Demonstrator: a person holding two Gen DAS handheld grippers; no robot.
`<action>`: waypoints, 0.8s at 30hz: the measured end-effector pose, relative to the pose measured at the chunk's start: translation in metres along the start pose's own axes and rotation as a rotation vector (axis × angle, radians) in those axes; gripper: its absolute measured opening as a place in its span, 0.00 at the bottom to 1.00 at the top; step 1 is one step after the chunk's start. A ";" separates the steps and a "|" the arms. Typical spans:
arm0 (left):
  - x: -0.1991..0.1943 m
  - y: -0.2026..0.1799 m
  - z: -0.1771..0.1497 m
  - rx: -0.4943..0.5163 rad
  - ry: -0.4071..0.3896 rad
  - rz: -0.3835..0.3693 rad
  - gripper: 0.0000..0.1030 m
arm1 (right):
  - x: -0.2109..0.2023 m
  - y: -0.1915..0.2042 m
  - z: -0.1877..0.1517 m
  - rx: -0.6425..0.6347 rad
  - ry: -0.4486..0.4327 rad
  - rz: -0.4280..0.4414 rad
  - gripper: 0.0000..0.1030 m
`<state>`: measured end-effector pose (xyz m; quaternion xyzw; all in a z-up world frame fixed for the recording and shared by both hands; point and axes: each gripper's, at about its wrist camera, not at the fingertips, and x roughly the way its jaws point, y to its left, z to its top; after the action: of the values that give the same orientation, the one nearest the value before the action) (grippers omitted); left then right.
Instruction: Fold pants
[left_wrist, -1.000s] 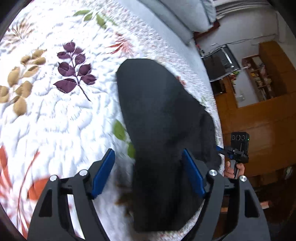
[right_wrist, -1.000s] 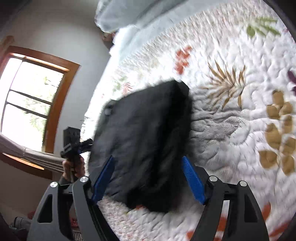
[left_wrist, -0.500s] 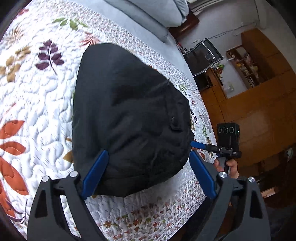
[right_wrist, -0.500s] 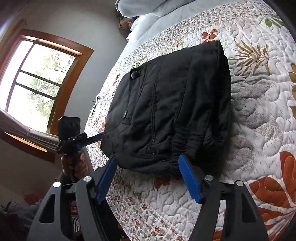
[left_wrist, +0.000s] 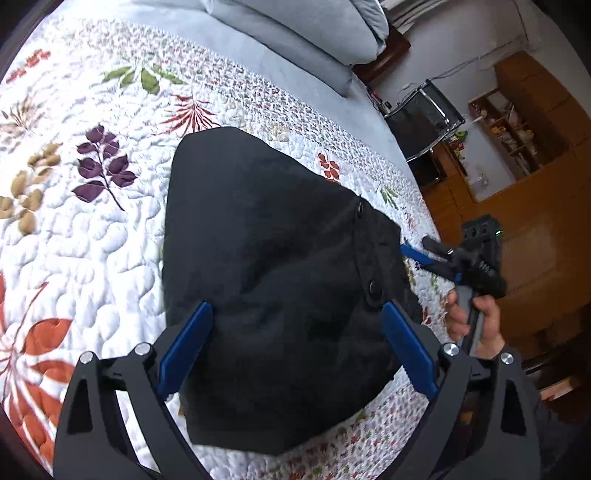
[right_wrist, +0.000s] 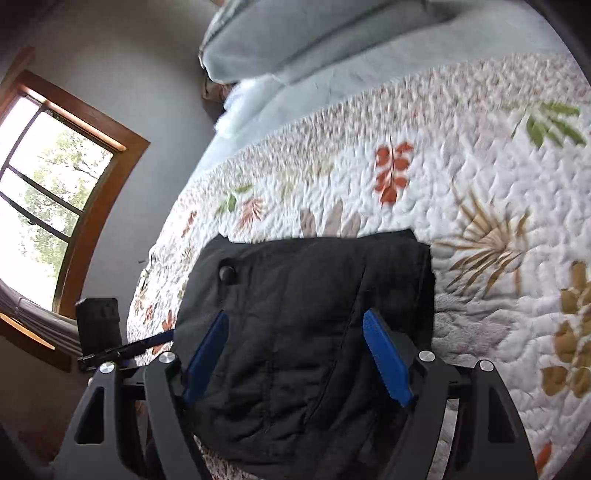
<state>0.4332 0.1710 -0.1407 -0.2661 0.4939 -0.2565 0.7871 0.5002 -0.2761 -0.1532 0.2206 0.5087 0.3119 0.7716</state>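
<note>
Left gripper (left_wrist: 295, 343): jaws spread wide, holding nothing, blue pads either side of the folded black pants (left_wrist: 280, 280) below. Right gripper (right_wrist: 295, 354): jaws likewise apart, empty, poised over the same garment (right_wrist: 306, 332). In the left wrist view the right gripper (left_wrist: 413, 254) shows at 3 o'clock, at the pants' edge. The pants lie as a compact folded bundle on the floral quilt (left_wrist: 92, 258), near the bed's edge. Grey pillows (left_wrist: 295, 33) at 12 o'clock; window (right_wrist: 48, 206) at 9 o'clock in the right view.
</note>
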 end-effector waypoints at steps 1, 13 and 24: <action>0.000 0.002 0.002 -0.010 0.001 -0.012 0.91 | 0.002 -0.002 -0.002 0.002 0.002 -0.004 0.75; -0.065 -0.034 -0.031 0.123 -0.170 0.240 0.94 | -0.083 0.036 -0.047 -0.016 -0.115 -0.055 0.86; -0.186 -0.188 -0.201 0.325 -0.495 0.522 0.97 | -0.202 0.202 -0.259 -0.287 -0.370 -0.449 0.97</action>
<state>0.1522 0.1253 0.0302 -0.0571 0.2934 -0.0507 0.9529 0.1514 -0.2699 0.0104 0.0448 0.3465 0.1573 0.9237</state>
